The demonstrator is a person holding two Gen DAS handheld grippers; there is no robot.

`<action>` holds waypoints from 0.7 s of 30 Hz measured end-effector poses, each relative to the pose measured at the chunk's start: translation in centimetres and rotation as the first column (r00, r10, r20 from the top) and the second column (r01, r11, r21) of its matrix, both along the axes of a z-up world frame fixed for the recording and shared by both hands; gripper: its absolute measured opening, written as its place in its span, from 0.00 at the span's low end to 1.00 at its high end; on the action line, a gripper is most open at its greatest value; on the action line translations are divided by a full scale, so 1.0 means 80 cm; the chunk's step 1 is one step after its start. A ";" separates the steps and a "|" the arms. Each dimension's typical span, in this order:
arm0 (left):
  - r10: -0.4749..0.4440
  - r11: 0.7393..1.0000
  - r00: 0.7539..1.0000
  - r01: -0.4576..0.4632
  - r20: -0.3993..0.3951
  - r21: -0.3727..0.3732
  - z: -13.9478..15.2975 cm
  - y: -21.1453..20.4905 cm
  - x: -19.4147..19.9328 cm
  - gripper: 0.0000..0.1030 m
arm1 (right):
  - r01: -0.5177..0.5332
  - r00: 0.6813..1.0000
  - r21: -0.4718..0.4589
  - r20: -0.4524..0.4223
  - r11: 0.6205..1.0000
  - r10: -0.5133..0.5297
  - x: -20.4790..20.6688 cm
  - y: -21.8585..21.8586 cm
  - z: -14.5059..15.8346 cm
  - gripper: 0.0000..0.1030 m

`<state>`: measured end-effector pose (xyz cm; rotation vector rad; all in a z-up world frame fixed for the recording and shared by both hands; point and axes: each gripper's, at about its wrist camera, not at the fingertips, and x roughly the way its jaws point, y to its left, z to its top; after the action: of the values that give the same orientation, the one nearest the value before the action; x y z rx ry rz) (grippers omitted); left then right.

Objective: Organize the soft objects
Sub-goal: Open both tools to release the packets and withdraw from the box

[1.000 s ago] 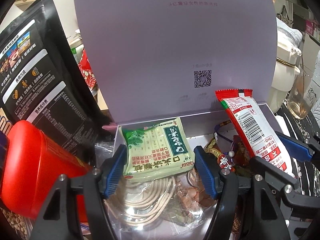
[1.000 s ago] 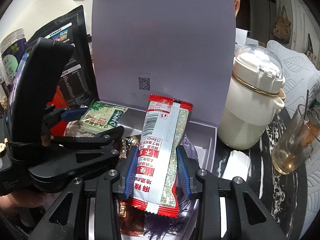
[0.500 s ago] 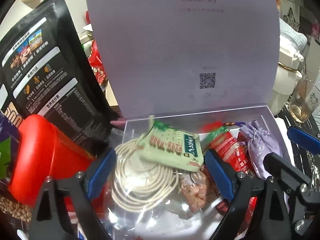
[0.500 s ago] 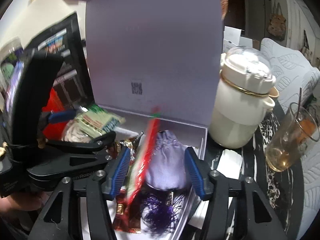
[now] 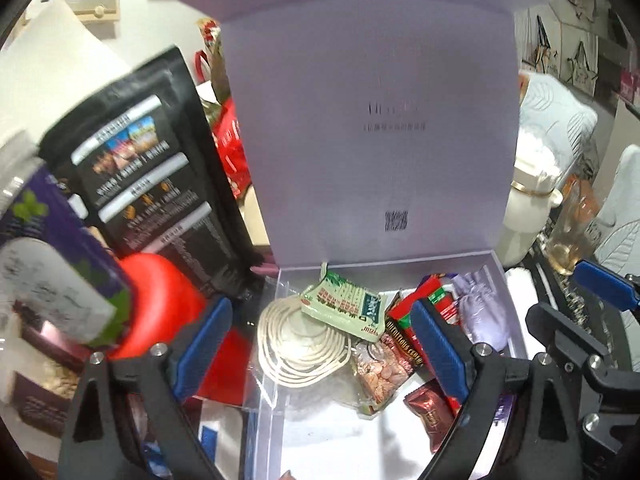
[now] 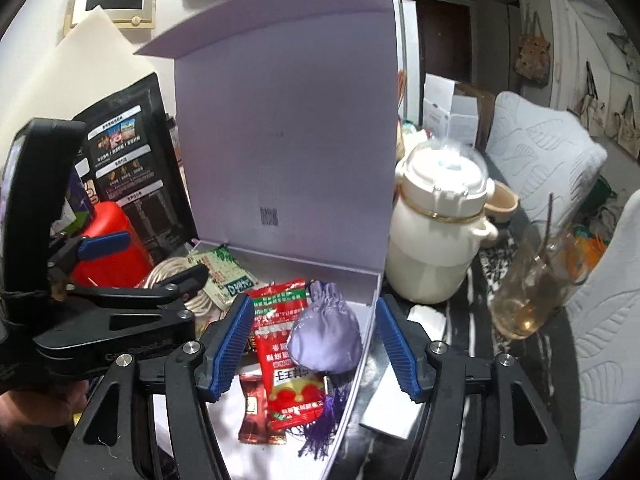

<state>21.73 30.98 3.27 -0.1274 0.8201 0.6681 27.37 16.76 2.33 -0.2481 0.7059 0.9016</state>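
Now both of our tools hang over the pale lilac cardboard gift box (image 6: 362, 286), whose lid stands upright behind it. Our left gripper (image 5: 320, 344) has its blue-padded fingers spread wide with nothing between them, and our right gripper (image 6: 316, 340) is likewise spread and empty.

The soft things lie inside the box. A pale green printed snack sachet (image 5: 344, 304) rests tilted on top of a coiled cream cord (image 5: 300, 340) at the box's left side. A long red-and-white snack packet (image 6: 286, 348) lies flat along the middle, and a lilac satin drawstring pouch with a purple tassel (image 6: 326, 338) sits partly on it, against the right wall. A clear bag of nuts (image 5: 380, 372) and a dark red foil sweet (image 5: 430, 416) lie nearer us.

We judge the step in hand to be letting go and backing off. To do it well, we should keep the pads wide apart and draw each tool straight back and up, so no finger catches the cord's loops or drags the tassel out. The glass cup of amber liquid (image 6: 532, 292) and the cream lidded jar (image 6: 436, 232) stand just beside the box on our right, so that tool needs a careful path.
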 end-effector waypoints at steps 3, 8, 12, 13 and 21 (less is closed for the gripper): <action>0.000 1.000 1.000 -0.001 0.024 0.023 0.022 -0.009 -0.011 0.89 | -0.003 1.000 0.013 0.019 1.000 0.003 -0.007 -0.005 0.018 0.61; -0.009 0.999 0.997 0.006 0.071 0.050 0.058 -0.024 -0.035 0.89 | 0.002 0.998 0.044 0.063 0.999 -0.005 -0.025 -0.021 0.053 0.61; -0.021 0.997 0.993 0.011 0.117 0.080 0.088 -0.041 -0.061 0.89 | 0.008 0.994 0.073 0.106 0.997 -0.016 -0.043 -0.039 0.082 0.61; -0.025 0.996 0.992 0.013 0.128 0.089 0.096 -0.047 -0.068 0.89 | 0.011 0.993 0.081 0.117 0.997 -0.021 -0.049 -0.045 0.090 0.61; -0.057 0.988 0.975 0.024 0.216 0.149 0.152 -0.091 -0.140 0.89 | 0.033 0.981 0.144 0.187 0.989 -0.060 -0.102 -0.092 0.138 0.66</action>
<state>10.56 23.72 15.40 -0.0504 0.5573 0.6601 19.24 9.36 13.41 -0.1890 0.4669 0.8657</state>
